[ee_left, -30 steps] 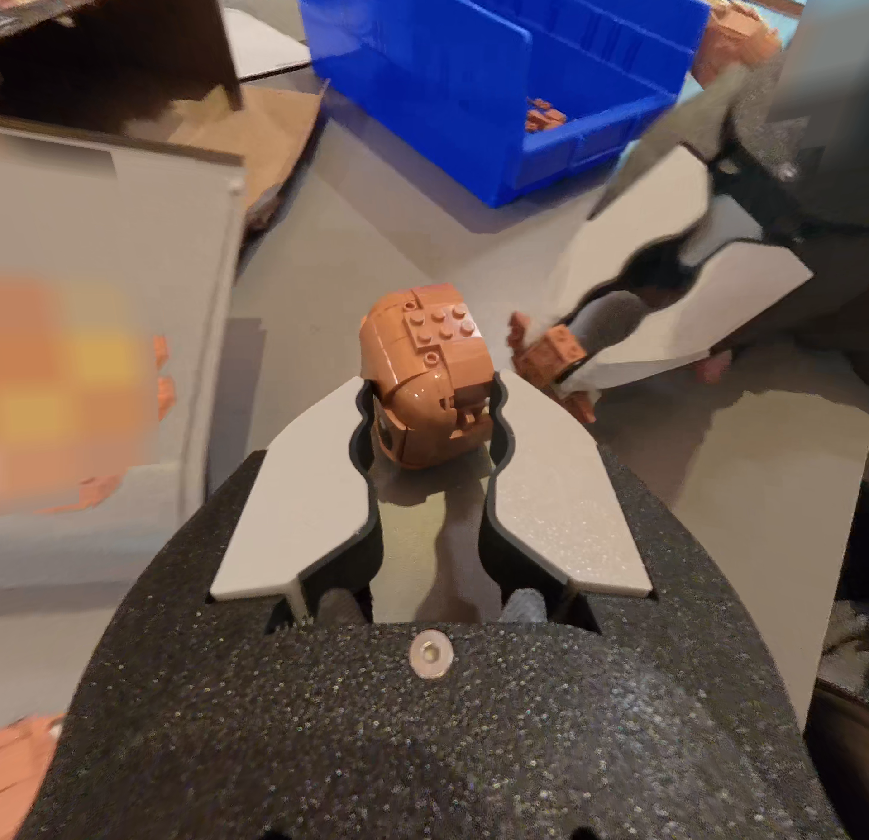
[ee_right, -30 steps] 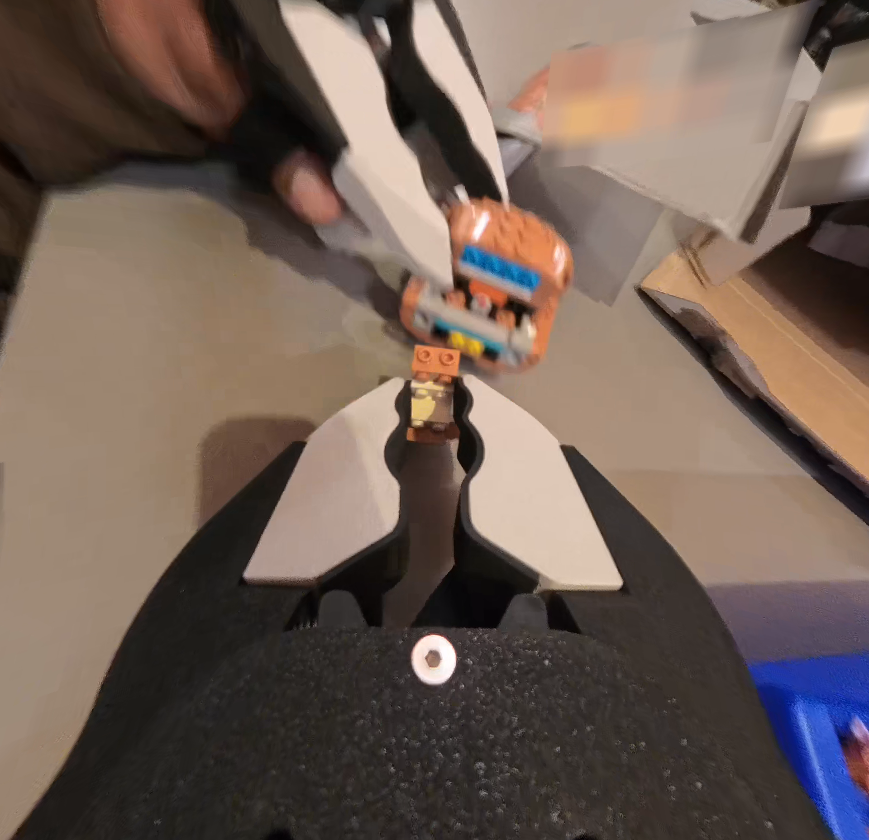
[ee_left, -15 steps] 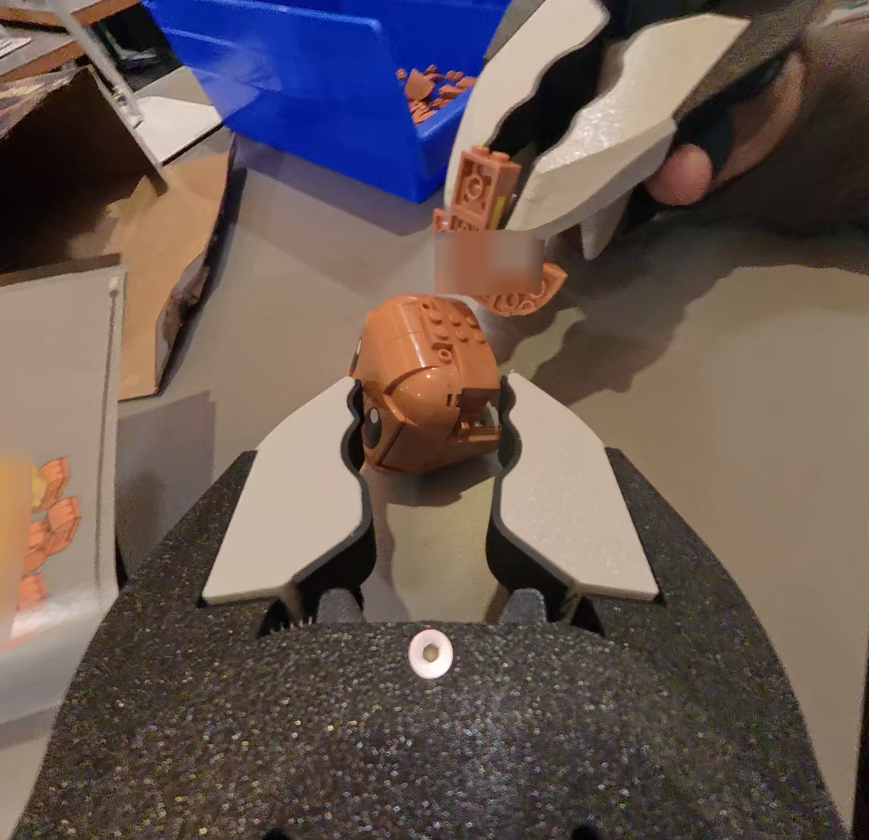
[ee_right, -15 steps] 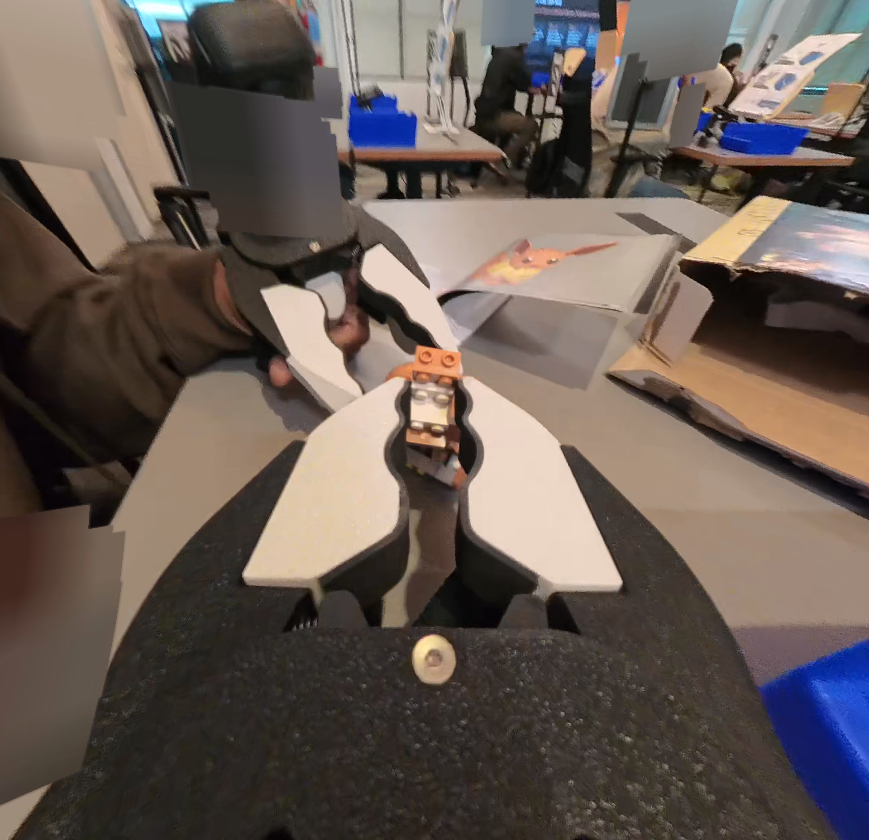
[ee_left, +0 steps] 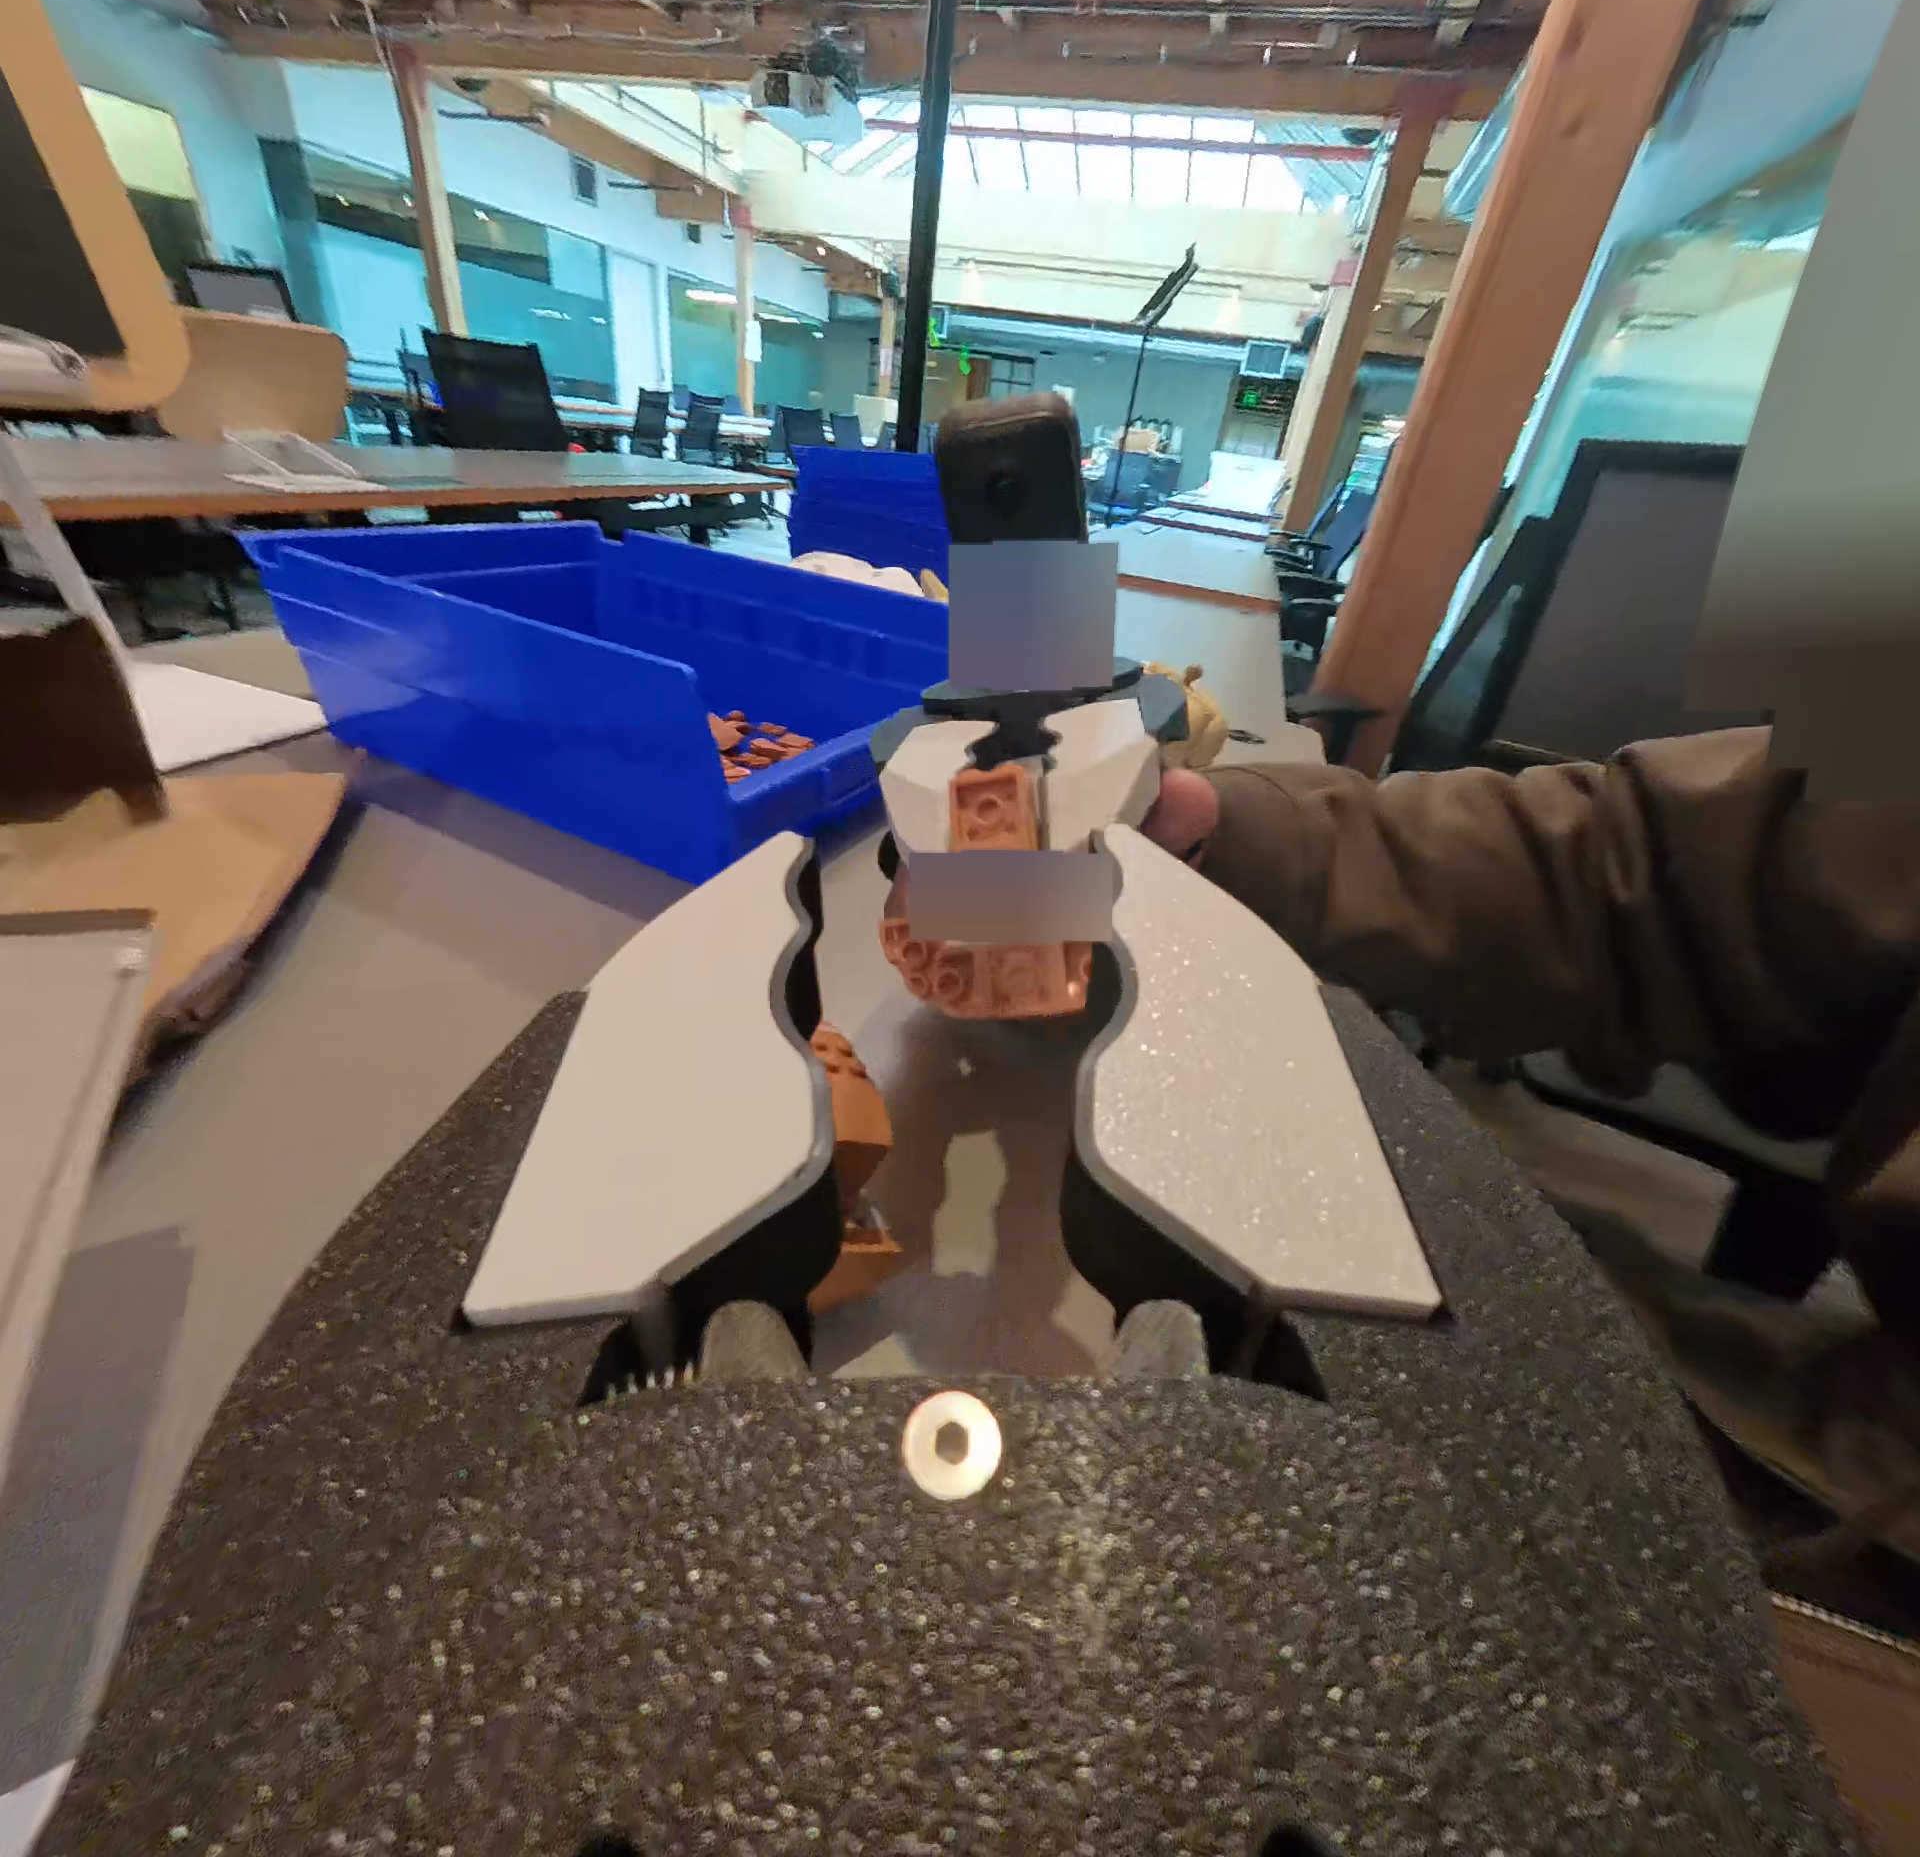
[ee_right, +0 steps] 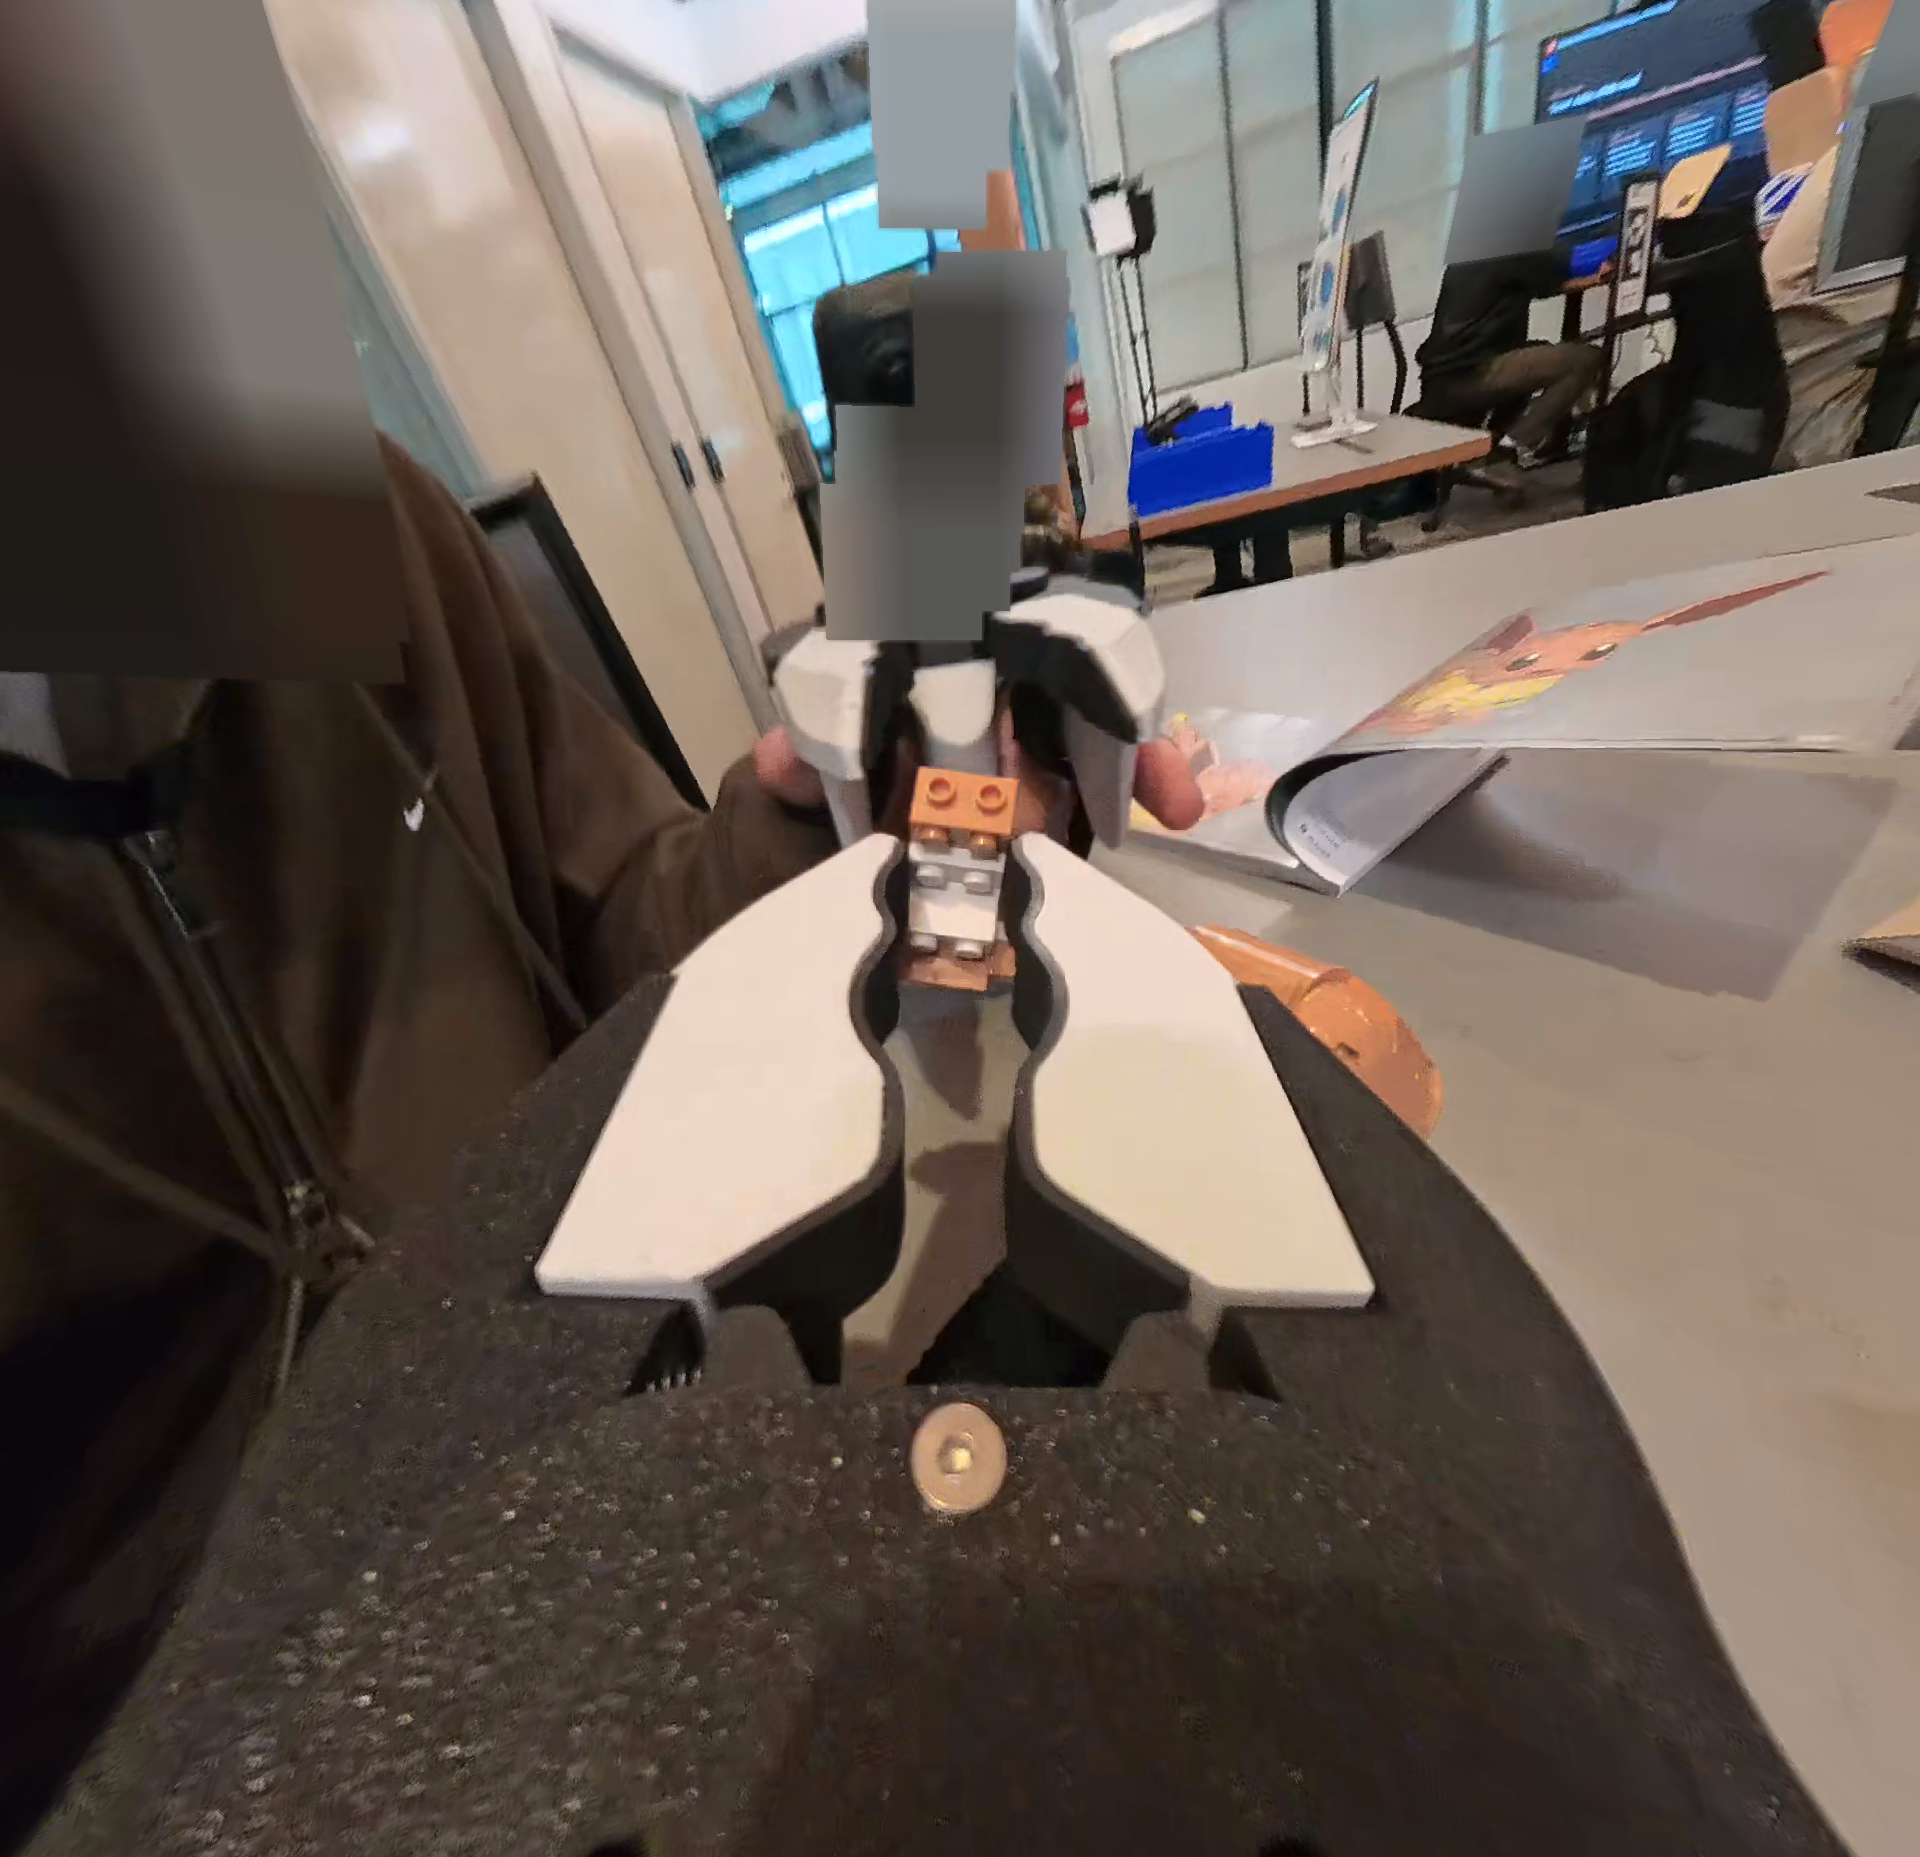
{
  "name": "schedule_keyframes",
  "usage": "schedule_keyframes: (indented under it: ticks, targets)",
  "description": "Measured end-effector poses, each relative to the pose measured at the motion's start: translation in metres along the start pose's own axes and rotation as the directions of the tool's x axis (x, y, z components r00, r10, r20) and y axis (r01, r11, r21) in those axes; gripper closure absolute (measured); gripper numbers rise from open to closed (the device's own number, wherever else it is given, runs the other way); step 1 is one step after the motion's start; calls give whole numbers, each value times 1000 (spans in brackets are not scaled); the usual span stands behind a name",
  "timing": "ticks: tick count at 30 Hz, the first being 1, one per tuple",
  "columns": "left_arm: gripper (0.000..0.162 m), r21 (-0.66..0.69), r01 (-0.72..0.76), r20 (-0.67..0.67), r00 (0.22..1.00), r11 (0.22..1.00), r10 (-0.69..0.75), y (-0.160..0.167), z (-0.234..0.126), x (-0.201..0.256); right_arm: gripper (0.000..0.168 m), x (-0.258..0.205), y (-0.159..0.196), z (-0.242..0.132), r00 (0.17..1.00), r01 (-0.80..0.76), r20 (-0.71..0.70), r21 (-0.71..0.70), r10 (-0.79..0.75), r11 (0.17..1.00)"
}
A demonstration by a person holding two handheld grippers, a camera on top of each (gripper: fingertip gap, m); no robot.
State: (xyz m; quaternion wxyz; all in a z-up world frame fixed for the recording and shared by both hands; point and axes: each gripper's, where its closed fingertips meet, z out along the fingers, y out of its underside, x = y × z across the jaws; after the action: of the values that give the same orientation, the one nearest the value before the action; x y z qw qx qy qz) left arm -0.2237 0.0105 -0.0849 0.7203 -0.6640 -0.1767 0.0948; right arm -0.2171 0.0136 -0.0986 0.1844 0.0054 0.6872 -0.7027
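My left gripper is open and holds nothing. A rounded brown brick head lies on the grey table below its left finger; it also shows in the right wrist view, beside my right finger. My right gripper is shut on a small brown and grey brick assembly. The two grippers face each other tip to tip. In the left wrist view the right gripper holds the assembly between my left fingertips, its lower end close to the right finger. The left gripper shows opposite in the right wrist view.
A blue bin with loose brown pieces stands at the back left. Cardboard lies at the left. An open booklet lies on the table. A person's brown sleeve reaches in from the right. The grippers are tip to tip, or close to it. The rounded brown brick head is about 5 centimetres from my right fingertips.
My left gripper has opened and let go of the rounded brown head, which now lies on the table. Both grippers have tilted up to face each other, and the right's assembly has come between my left fingertips.
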Motion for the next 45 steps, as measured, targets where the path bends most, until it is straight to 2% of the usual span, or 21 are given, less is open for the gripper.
schedule_keyframes:
  ticks: [4,9,19,24,27,31,34,38,45]
  targets:
    - [118,-62,3,-27,1000,998,-4,10,3,4,152,-3,20,9,994,108,-19,-140,-112,984]
    - [133,-169,-11,-88,996,986,-3,28,6,14,152,-7,31,14,985,164,-15,-217,-171,962]
    - [145,-189,-27,-105,994,982,7,30,5,17,151,-4,32,14,975,200,-44,-248,-217,948]
    - [145,-92,127,-49,990,988,-132,17,2,0,136,0,14,12,945,276,-129,-183,-301,944]
    - [146,28,216,-25,976,976,-215,2,-4,-12,133,-3,-5,10,867,434,-206,-130,-453,891]
    - [146,213,345,-57,938,914,-341,-18,-11,-23,131,-5,-12,13,659,652,-313,-216,-684,727]
    - [145,319,395,-63,916,862,-396,-27,-13,-29,123,12,-9,16,479,690,-400,-379,-781,617]
    - [145,410,419,-75,901,810,-428,-33,-12,-31,130,27,-19,15,302,673,-513,-482,-803,561]
    - [145,393,413,-107,908,822,-406,-34,-9,-24,151,25,-34,2,185,696,-566,-502,-803,514]
